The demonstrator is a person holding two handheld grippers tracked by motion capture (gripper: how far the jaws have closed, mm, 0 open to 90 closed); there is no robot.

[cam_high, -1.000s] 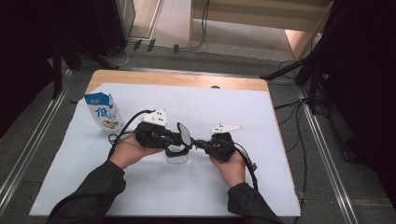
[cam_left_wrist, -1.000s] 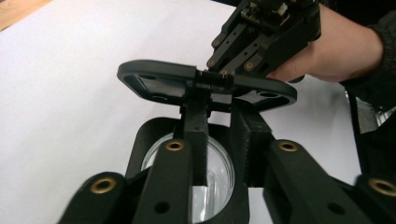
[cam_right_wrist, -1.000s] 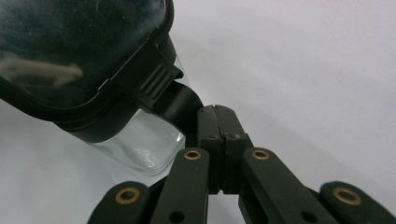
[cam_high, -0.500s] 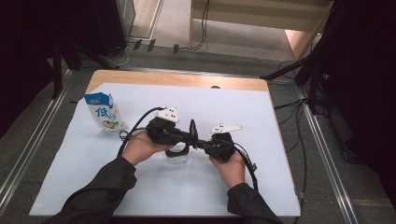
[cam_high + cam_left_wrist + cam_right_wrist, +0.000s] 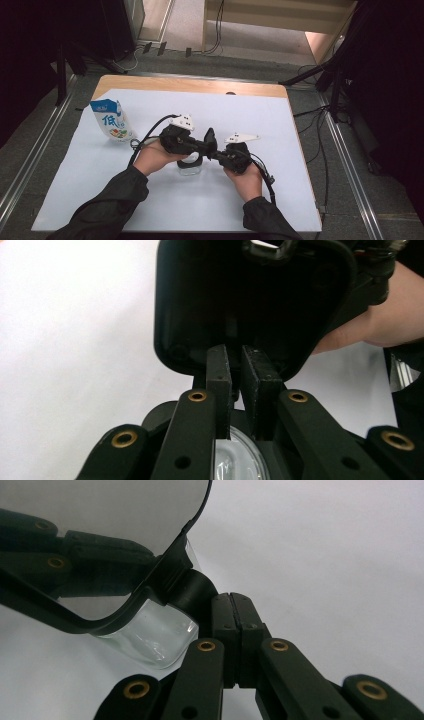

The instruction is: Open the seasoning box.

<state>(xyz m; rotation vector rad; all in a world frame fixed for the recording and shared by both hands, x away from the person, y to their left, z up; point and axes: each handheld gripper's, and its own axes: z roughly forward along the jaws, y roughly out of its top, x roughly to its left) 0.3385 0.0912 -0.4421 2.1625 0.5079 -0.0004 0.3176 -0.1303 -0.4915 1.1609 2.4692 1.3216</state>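
Observation:
A black-framed mirror (image 5: 210,141) stands edge-on between my two grippers above the middle of the white table sheet (image 5: 300,175). Its dark back housing (image 5: 250,295) looms in the left gripper view. There my left gripper (image 5: 235,365) is closed to a thin gap on the housing's lower edge. In the right gripper view the mirror face (image 5: 100,510) reflects pale grey. My right gripper (image 5: 231,602) has its pads pressed together, tips against the mirror's round joint (image 5: 192,587). A clear glass (image 5: 190,170) stands on the sheet right under the left gripper (image 5: 202,146) and beside the right gripper (image 5: 216,155).
A blue-and-white carton (image 5: 112,121) stands upright at the left of the sheet. A black ring-shaped clamp (image 5: 189,161) hangs just above the glass. The table's wooden far edge (image 5: 190,86) shows beyond the sheet. Cables trail from both grippers.
My left hand has moved right, toward the right gripper. The mirror has turned from showing its oval face to standing edge-on. The right hand has stayed put.

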